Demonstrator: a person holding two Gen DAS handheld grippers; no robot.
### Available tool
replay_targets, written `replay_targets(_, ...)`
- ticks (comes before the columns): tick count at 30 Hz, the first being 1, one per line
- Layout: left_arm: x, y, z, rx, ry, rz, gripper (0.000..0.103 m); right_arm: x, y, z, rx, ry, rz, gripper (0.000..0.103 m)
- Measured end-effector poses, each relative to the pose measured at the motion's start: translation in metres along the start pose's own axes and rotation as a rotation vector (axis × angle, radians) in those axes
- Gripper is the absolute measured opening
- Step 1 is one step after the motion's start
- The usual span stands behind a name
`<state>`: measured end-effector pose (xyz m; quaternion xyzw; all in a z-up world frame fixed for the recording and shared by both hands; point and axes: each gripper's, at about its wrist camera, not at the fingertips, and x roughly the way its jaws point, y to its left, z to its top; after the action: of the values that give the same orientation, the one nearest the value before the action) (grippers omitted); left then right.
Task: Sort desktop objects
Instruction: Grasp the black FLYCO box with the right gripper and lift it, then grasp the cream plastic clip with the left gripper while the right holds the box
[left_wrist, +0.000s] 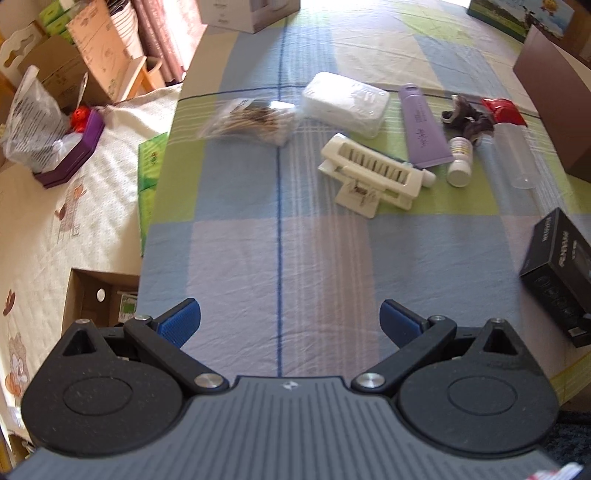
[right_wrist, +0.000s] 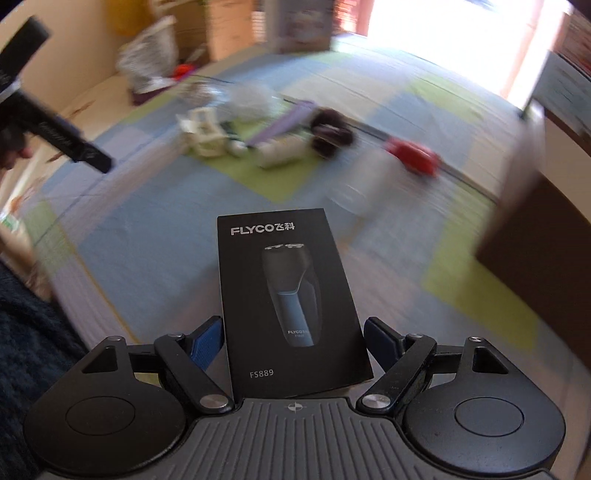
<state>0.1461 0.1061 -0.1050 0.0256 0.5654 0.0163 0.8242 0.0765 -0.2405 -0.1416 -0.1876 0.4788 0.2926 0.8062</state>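
We are seeing cardboard boxes (left_wrist: 74, 70) standing beyond the tabletop's left edge, a purple box (left_wrist: 72, 153) lying beside a plastic bag (left_wrist: 31, 114).

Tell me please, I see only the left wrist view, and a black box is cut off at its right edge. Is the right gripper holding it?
Observer: Yes. In the right wrist view the black box sits between the blue pads of the right gripper, and both pads touch its sides.
Operator: What is printed on it?
Observer: The top face reads FLYCO, shows a picture of a shaver, and has FS889 near the bottom.
Operator: Does it rest on the table?
Observer: Probably not. The checked tablecloth behind it is smeared by motion blur while the box is sharp, so it looks carried.
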Motion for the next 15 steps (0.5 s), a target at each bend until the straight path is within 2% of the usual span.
replay_targets(5, 0.002, -0.01, 0.011, 0.03, -0.017, -0.031, 0.102, -0.011, -0.027, -0.015, 0.25, 0.026, -0.184, 0.08)
replay_targets(9, 0.004, -0.018, 0.025, 0.024, -0.037, -0.061, 0.102, -0.012, -0.038, -0.016, 0.395, 0.037, -0.309, 0.08)
replay_targets(15, 0.012, -0.029, 0.062, -0.017, -0.091, -0.087, 0.102, -0.026, -0.056, -0.031, 0.512, 0.002, -0.35, 0.08)
